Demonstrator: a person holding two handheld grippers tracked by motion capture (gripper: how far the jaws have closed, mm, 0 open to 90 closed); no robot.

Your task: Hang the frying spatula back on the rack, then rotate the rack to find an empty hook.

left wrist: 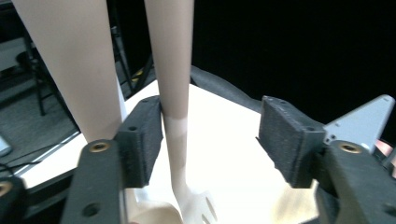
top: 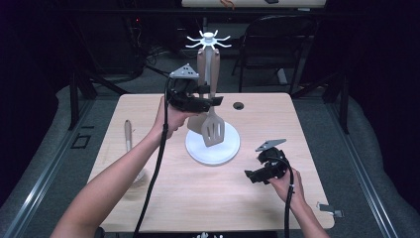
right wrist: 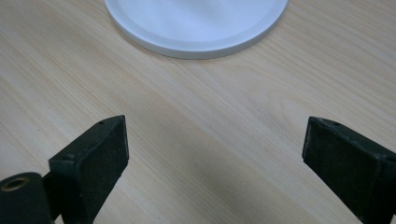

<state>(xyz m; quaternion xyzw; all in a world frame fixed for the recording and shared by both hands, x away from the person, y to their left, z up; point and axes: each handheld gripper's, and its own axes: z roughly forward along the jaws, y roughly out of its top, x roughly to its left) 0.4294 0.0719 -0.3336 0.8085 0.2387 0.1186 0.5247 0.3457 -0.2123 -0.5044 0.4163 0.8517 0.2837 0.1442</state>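
Your left gripper (top: 214, 100) is up at the utensil stand (top: 208, 74), with the slotted spatula (top: 213, 130) hanging from the stand's hook crown and its blade just above the stand's white base (top: 213, 148). In the left gripper view the spatula handle (left wrist: 171, 60) runs between the two pads: one pad (left wrist: 142, 135) touches it and the other stands well off, so the jaws are wide apart and grip nothing. The step in hand looks like letting the spatula go onto its hook. Draw the gripper straight back from the stand without brushing the handle, or you may swing the spatula off the hook; check it hangs free before you leave. Your right gripper (top: 251, 176) rests low to the right of the stand's base, jaws spread wide over bare table (right wrist: 196, 121), holding nothing.

Count: one stand, two utensils hanging on it (the spatula and a broader one beside it (left wrist: 74, 65)), and one wooden-handled utensil (top: 128, 135) lying on the table left of the stand.
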